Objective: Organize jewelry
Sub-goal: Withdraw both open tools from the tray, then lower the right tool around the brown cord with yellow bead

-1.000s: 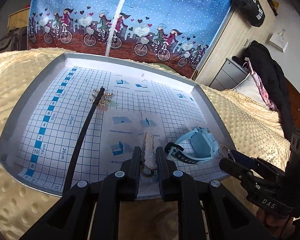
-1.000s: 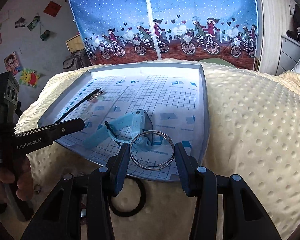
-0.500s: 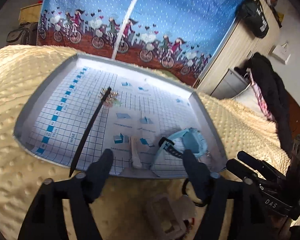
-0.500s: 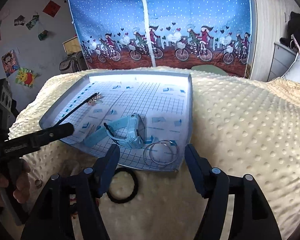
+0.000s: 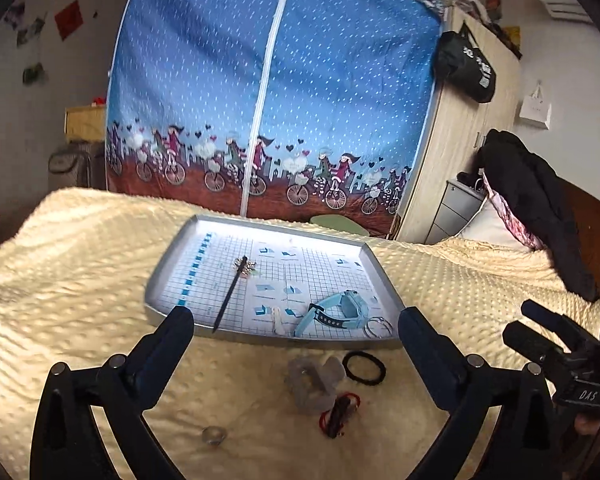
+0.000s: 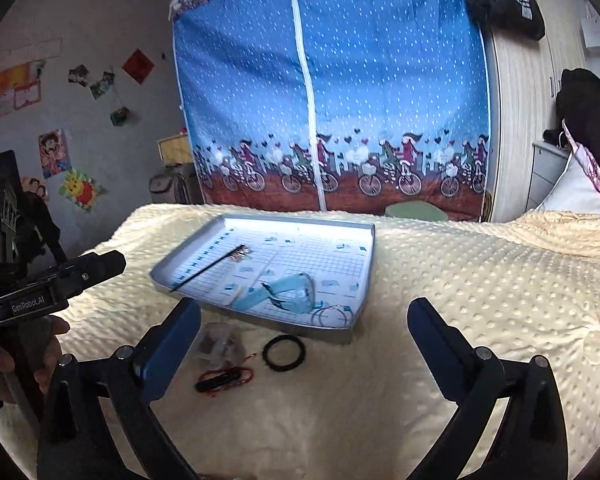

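Cream, bumpy blanket [image 5: 80, 280] covers the whole bed under me, and on it sits the grey tray [image 5: 168, 264] with its gridded paper liner. Both of my tools hang above the blanket on the near side of the tray. My left gripper [image 5: 294, 324] has its jaws spread wide with nothing between them, and my right gripper [image 6: 304, 322] is spread just as wide and holds nothing either.

Inside the tray, a long black stick [image 5: 230, 292] lies on the left part of the grid, its far end touching a small gold ornament [image 5: 250, 267]. Toward the near right corner lies the light blue watch [image 5: 340, 308], strap curled, and right at that corner rest the thin silver bangles [image 5: 378, 326], touching the tray wall. A pale clip [image 5: 278, 320] lies near the front edge, just left of the watch strap.

Off the tray, on the blanket, a black hair tie [image 5: 365, 366] lies just before the front rim. Beside it sits a clear, blurry plastic piece [image 5: 312, 384]; I cannot tell what it is. Nearer me lie a red and black cord [image 5: 338, 414] and a small clear ring [image 5: 213, 435].
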Demonstrator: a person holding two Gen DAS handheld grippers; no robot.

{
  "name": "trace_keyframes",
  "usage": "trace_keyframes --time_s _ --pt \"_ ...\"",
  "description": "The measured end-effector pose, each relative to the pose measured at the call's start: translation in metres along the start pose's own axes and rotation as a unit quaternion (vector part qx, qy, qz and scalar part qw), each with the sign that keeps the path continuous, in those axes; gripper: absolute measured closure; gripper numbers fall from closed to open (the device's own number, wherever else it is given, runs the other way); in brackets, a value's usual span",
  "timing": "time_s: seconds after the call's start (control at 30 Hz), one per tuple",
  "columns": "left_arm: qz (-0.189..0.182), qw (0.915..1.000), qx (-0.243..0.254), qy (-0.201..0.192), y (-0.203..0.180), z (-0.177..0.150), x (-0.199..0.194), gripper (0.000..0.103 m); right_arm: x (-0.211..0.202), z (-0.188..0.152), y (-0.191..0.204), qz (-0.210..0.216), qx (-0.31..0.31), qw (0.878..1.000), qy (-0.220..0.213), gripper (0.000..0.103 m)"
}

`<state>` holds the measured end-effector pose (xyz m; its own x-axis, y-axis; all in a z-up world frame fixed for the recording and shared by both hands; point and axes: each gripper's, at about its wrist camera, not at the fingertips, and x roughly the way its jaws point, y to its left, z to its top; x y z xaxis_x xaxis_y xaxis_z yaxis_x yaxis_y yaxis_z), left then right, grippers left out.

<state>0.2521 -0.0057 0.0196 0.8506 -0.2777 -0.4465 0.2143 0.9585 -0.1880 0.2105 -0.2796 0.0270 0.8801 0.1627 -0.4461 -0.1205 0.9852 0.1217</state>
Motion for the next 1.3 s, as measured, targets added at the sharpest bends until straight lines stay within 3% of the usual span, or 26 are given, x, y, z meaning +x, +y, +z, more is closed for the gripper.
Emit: trace_keyframes --time_s 0.27,0.5,0.9,1.2,1.3 --pt "0.017 0.9992 0.035 -0.006 0.001 -0.025 -0.068 0.0 -0.054 -0.021 0.029 0.024 -0.024 0.999 -0.027 0.002" --pt "0.027 0.997 0.064 0.033 0.017 -0.057 -0.097 0.0 -0.083 -0.047 0.051 0.049 -0.054 0.997 -0.02 0.002" --pt "0.04 0.9913 0.062 0.109 0.038 -0.1 -0.087 0.0 -0.074 -0.102 0.055 0.087 -0.065 0.991 0.078 0.001" --pt "0.037 0.9853 0.058 0.157 0.036 -0.11 -0.061 0.0 -0.04 -0.124 0.036 0.092 -0.002 0.984 0.152 0.002" --pt "0.034 0.985 0.052 0.161 0.036 -0.108 -0.05 0.0 -0.032 -0.129 0.031 0.087 0.008 0.983 0.159 0.015"
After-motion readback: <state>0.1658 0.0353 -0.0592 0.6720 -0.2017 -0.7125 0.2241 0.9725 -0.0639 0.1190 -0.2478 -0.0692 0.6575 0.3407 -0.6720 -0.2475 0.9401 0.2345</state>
